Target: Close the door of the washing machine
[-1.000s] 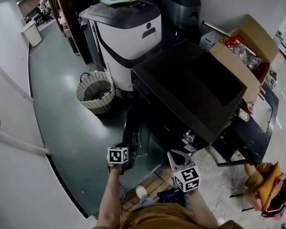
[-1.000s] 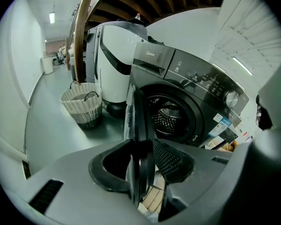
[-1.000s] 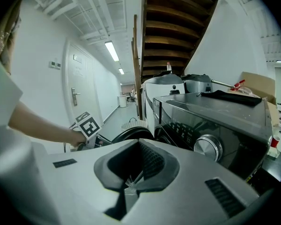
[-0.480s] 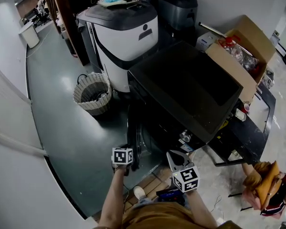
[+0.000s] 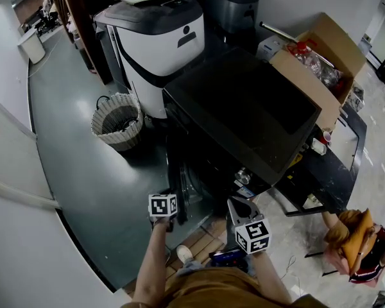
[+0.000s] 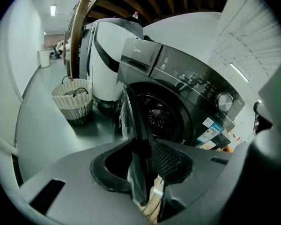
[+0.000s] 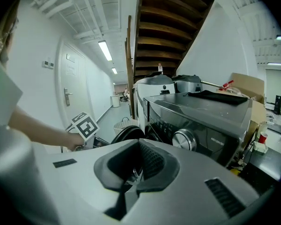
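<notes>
The black front-loading washing machine (image 5: 244, 108) stands ahead of me, its round door (image 5: 179, 178) swung out to the left. In the left gripper view the door's edge (image 6: 133, 125) runs up between the jaws, with the open drum (image 6: 161, 118) just behind it. My left gripper (image 5: 172, 212) (image 6: 145, 172) is shut on that edge. My right gripper (image 5: 239, 204) (image 7: 136, 170) hovers by the machine's front right with its jaws together and nothing in them. It looks along the control panel and knob (image 7: 183, 139).
A wicker basket (image 5: 117, 120) sits on the floor left of the door, beside a white and grey appliance (image 5: 157, 37). A cardboard box (image 5: 321, 50) of bottles stands right of the machine. A white wall runs along the left. Wooden stairs rise overhead.
The left gripper has shifted a little to the right with the door's edge, so the door stands closer to the machine. The right gripper has drifted slightly nearer the machine's front.
</notes>
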{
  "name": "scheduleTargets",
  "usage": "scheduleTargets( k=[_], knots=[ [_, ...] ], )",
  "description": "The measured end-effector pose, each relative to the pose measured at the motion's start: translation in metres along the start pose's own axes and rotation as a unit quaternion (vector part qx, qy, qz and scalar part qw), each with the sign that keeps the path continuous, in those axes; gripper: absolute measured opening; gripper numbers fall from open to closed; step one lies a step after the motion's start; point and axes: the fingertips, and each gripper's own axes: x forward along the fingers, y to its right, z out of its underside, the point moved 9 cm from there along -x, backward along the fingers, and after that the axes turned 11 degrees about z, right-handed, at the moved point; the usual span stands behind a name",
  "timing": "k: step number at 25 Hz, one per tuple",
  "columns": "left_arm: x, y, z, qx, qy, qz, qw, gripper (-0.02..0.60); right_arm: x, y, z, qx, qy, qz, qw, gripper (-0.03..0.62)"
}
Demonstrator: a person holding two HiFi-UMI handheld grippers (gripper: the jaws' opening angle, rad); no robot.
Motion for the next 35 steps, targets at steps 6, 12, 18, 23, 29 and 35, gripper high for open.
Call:
scheduleTargets(
  k=[6, 12, 18, 23, 29, 35],
  knots=[
    [0.006, 0.008, -0.001, -0.013, 0.005, 0.006, 0.9999, 0.144, -0.008, 0.015, -0.001, 0.004, 0.002, 0.019, 1.000, 0.012],
    [0.018, 0.022, -0.002, -0.011, 0.004, 0.020, 0.9997, 0.147, -0.020, 0.023, 0.004, 0.000, 0.004, 0.038, 0.999, 0.012],
    [0.031, 0.035, -0.008, -0.017, -0.002, 0.038, 0.9991, 0.153, -0.028, 0.034, 0.005, 0.010, 0.007, 0.058, 0.998, 0.012],
    [0.042, 0.044, -0.012, -0.018, -0.004, 0.054, 0.9984, 0.158, -0.032, 0.041, 0.006, 0.011, 0.006, 0.067, 0.998, 0.012],
    [0.052, 0.054, -0.019, -0.016, -0.010, 0.072, 0.9973, 0.160, -0.034, 0.048, 0.006, 0.013, 0.004, 0.077, 0.997, 0.012],
    [0.063, 0.062, -0.024, -0.013, -0.015, 0.085, 0.9962, 0.160, -0.036, 0.055, 0.007, 0.014, 0.001, 0.086, 0.996, 0.012]
  ],
)
